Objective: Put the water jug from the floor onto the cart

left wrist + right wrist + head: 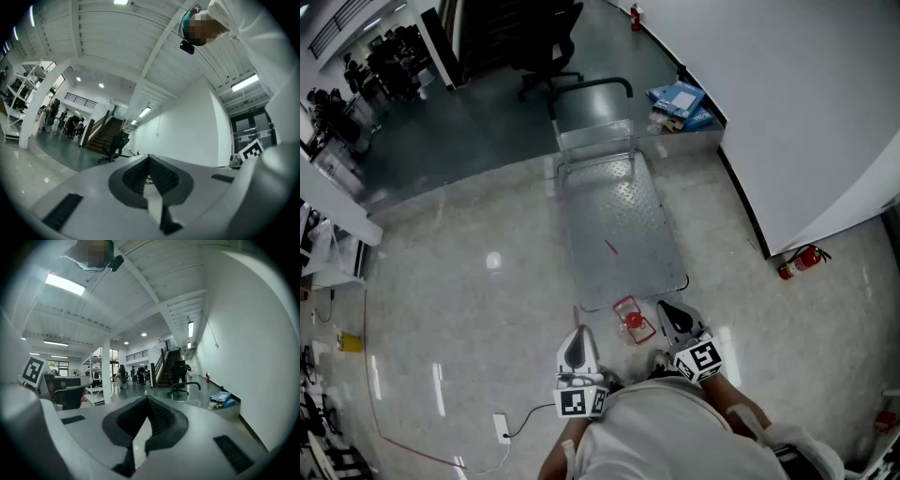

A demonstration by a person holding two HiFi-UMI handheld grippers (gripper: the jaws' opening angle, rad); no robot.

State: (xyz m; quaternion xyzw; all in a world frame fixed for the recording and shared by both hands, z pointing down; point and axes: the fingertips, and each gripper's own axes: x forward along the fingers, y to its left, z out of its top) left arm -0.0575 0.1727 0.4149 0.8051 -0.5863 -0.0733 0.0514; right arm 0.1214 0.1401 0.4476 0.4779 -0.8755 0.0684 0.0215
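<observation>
The water jug, clear with a red cap, stands on the floor just short of the near end of the flat metal cart. The cart's black handle is at its far end and also shows in the right gripper view. My left gripper is held level to the left of the jug, jaws shut and empty. My right gripper sits just right of the jug, apart from it, also shut with nothing in it. Neither gripper view shows the jug.
A white wall runs along the right, with a red fire extinguisher at its foot. Blue boxes lie beside the cart's far end. A black office chair stands beyond. A cable and plug strip lie on the floor at left.
</observation>
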